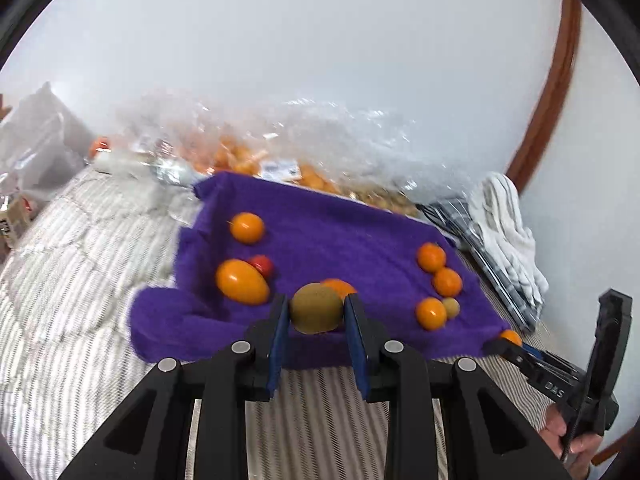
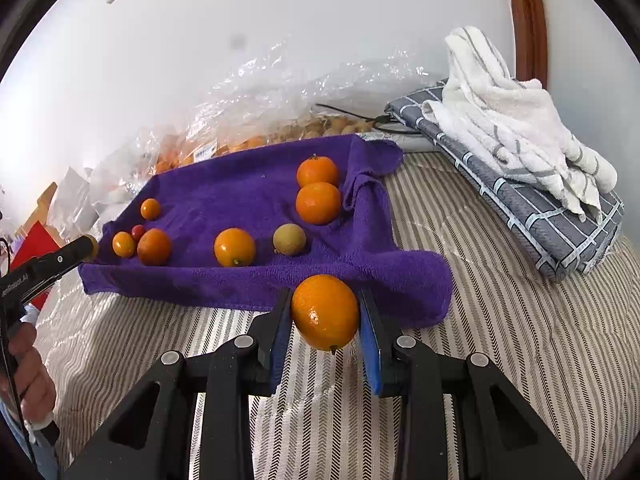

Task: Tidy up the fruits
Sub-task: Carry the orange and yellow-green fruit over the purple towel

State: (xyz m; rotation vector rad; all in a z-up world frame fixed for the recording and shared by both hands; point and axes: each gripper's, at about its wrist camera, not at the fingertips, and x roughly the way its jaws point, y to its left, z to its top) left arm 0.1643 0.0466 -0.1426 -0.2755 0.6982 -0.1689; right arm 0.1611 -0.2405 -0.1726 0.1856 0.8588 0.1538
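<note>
Left claw (image 1: 316, 316) gripping probably a kiwi (image 1: 316, 309), right claw (image 2: 325, 316) gripping orange (image 2: 325, 312)

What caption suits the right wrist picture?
Right tongs grip an orange just short of a purple towel dotted with fruit.

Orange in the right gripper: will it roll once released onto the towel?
Probably a little: the orange is round and glossy, so apt to roll. The purple towel looks soft and rumpled, which likely stops it. Right gripper grips only its sides, so slipping seems possible.
</note>
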